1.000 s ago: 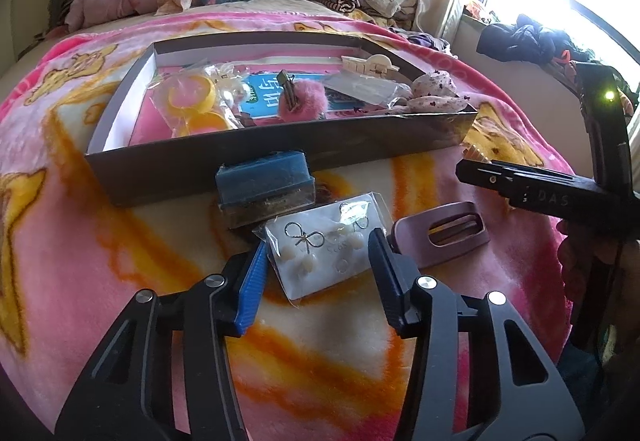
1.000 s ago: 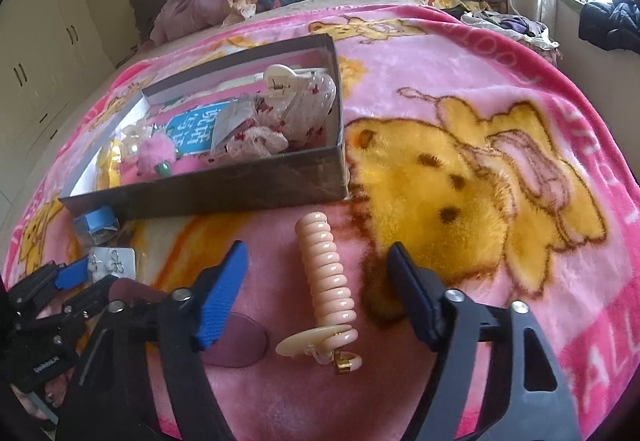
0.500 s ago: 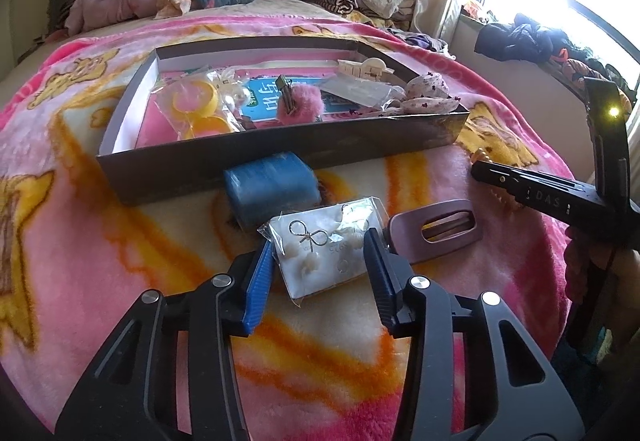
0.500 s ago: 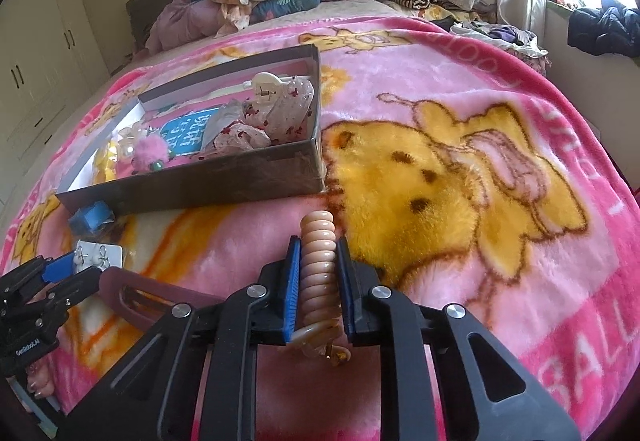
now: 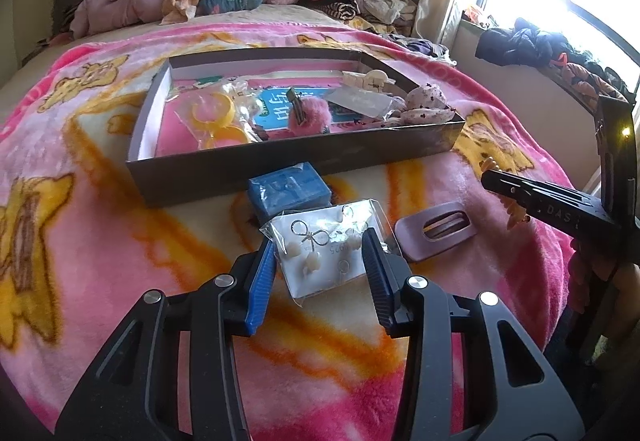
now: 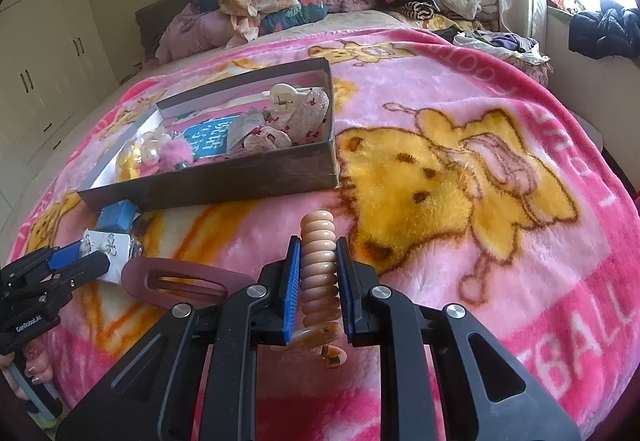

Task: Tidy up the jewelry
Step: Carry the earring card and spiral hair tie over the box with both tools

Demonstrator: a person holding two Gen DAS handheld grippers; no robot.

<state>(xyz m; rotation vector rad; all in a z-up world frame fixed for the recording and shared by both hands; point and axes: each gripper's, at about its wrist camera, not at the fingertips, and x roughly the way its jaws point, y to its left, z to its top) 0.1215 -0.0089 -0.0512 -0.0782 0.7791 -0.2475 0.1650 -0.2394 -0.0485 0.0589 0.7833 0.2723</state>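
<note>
A shallow dark cardboard box [image 5: 304, 165] lies on a pink cartoon-print blanket [image 5: 80, 241] spread over the bed, and serves as the landmark here. Inside it sit yellow rings in a clear bag [image 5: 212, 117], a fluffy pink pompom clip [image 5: 310, 115], a cream claw clip [image 5: 370, 78] and a floral fabric piece [image 5: 426, 103]. Just in front of the box's near wall rests a small blue box [image 5: 289, 190]. Nearer to the camera than that, a clear packet of earrings on a white card [image 5: 326, 249] lies flat on the blanket, and the left gripper [image 5: 320, 269] straddles it with its jaws spread, the blue pads on either side and not pressing it. To the right of the packet, also in front of the box, lies a mauve oval hair clip [image 5: 436, 231]. The right gripper [image 6: 318, 279] is clenched on a peach spiral hair tie [image 6: 320, 261], which stands between its pads in front of the box's right corner, lifted above the blanket.
</note>
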